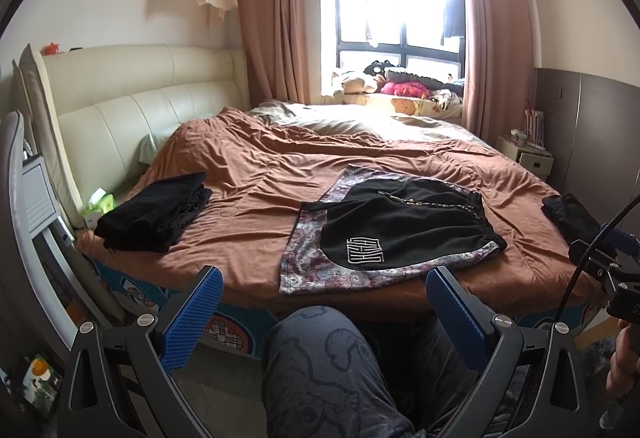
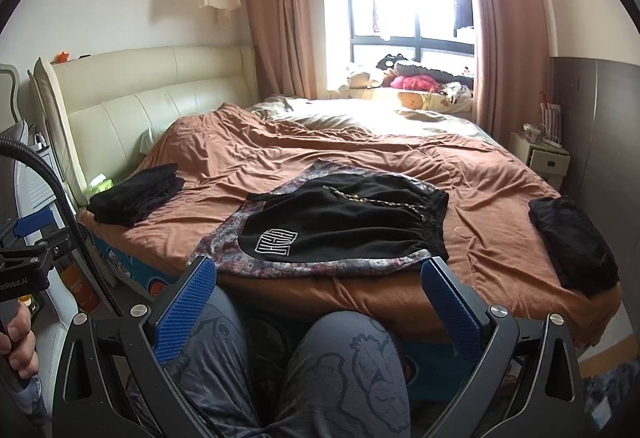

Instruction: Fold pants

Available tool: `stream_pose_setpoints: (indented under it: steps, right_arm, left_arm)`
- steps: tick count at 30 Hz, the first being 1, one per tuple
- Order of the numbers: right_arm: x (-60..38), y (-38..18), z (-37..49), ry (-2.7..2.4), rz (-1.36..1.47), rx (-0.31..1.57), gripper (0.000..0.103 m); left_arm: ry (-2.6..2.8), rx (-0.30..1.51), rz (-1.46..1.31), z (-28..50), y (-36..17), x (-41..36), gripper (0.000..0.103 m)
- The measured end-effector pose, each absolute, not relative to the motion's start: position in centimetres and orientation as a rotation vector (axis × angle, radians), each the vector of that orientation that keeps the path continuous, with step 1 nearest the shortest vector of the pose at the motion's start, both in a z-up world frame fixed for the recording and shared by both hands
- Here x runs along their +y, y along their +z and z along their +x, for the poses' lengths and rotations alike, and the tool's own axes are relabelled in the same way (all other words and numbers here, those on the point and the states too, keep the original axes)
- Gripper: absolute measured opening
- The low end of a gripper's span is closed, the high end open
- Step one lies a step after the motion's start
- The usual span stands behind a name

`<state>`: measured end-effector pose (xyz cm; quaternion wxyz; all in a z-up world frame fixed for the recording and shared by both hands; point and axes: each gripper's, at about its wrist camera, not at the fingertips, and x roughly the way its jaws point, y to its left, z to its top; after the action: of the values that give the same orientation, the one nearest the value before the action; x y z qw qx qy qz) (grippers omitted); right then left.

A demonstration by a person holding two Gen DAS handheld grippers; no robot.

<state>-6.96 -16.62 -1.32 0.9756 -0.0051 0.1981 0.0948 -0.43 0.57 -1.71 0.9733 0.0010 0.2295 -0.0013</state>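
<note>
- Two tongs in play: my left tongs (image 1: 320,312) are spread wide with nothing between the blue ribbed pads, and my right tongs (image 2: 320,298) are spread just the same, holding nothing.
- Both hover off the near edge of the bed (image 1: 256,173), over my knees in grey cartoon-print trousers (image 1: 320,370).
- One pair of pants (image 1: 394,228) to fold: black shorts with a white block logo and a gathered elastic waistband on the right, lying flat near the bed's front edge, straight ahead of both tongs.
- The shorts sit on top of one floral-patterned cloth (image 1: 308,270), purple-grey, whose border shows on the left and along the front.
- Two dark piles count up beside them: a folded black stack (image 1: 154,213) well to the left, and a black bundle (image 2: 572,238) well to the right near the bed's corner.
- The surface is a rumpled rust-brown blanket, soft and creased all over, with a pale sheet behind it in the sunlight.
- A cream padded headboard (image 1: 132,105) runs along the left, smooth and panelled.
- One bright window (image 1: 400,13) at the back, pink curtains on both sides, plush toys (image 1: 380,81) heaped on the sill.
- One small white nightstand (image 2: 540,153) stands at the far right against a grey wall panel.
</note>
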Motion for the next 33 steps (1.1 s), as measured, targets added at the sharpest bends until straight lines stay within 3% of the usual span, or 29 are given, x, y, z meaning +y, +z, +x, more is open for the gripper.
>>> stream_pose_setpoints:
  steps: [29,33]
  right_arm:
    - [-18.2,-2.5,2.1,0.182,0.008,0.519,0.103]
    - [-18.7,-3.1,4.4,0.176,0.037,0.562,0.092]
  left_arm:
    - [-0.024,0.615,-0.028,10.0,-6.7,0.4,0.101]
    - [-0.032,0.632,-0.046,11.9,-8.1,0.6,0.097]
